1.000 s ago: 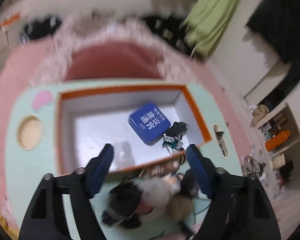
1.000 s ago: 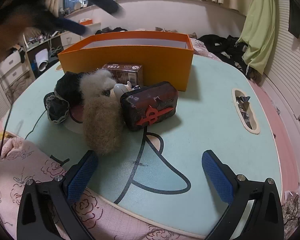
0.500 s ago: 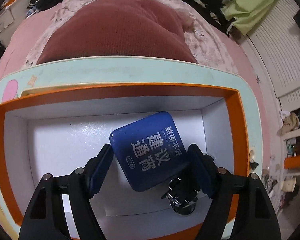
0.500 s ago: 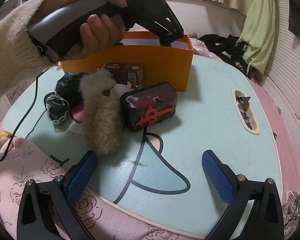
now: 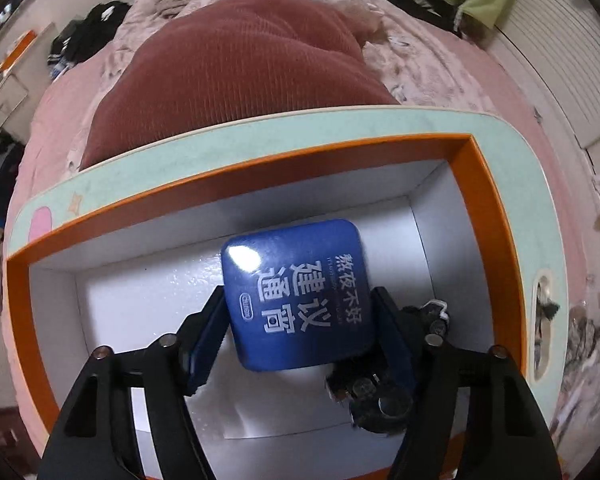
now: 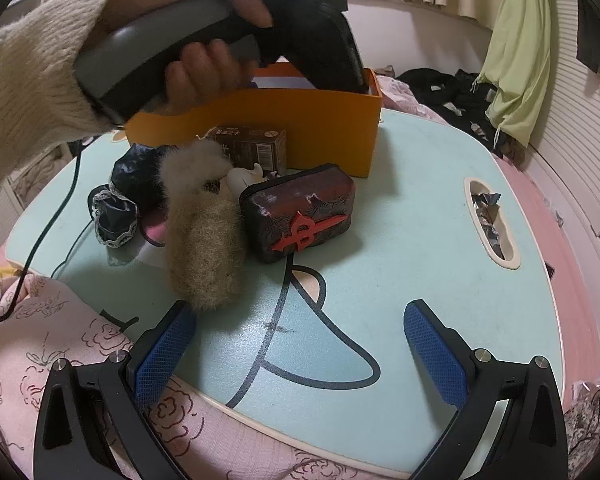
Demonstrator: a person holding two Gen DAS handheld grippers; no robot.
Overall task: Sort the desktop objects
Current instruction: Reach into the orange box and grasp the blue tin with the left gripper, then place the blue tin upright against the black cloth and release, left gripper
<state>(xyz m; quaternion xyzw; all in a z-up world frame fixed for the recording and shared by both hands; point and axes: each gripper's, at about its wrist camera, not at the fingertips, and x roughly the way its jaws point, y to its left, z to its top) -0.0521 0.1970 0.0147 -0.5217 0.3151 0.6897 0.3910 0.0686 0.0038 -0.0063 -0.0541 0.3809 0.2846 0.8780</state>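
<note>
1. The blue tin (image 5: pixel 296 296) lies flat on the white floor of the orange box (image 5: pixel 236 168), lower centre of the left wrist view, its printed lid facing up and turned a little askew to the box walls.

2. The left gripper (image 5: pixel 300 332) points steeply down into the box with the tin between its blue pads. The jaws are closing; the left pad sits at the tin's left edge and the right pad at its right edge, but I cannot tell whether they press yet.

3. Just right of the tin, lower right of that view, lies a dark tangle of small metal things (image 5: pixel 384 380), touching or nearly touching the right finger.

4. To do this step well, I would square the pads to the tin's two opposite sides before closing fully. I would also keep the right finger clear of the tangle so nothing snags.

5. In the right wrist view the person's hand (image 6: pixel 204 60) holds the left tool over the box at upper centre.

6. In front of the box, on the mint-green table (image 6: pixel 420 208), wait a dark red pouch (image 6: pixel 300 212), a furry toy (image 6: pixel 204 232), a brown carton (image 6: pixel 252 148) and dark frilled cloth (image 6: pixel 124 200).

7. The right gripper (image 6: pixel 300 354) hangs at the near table edge, fingers wide, holding nothing.
</note>
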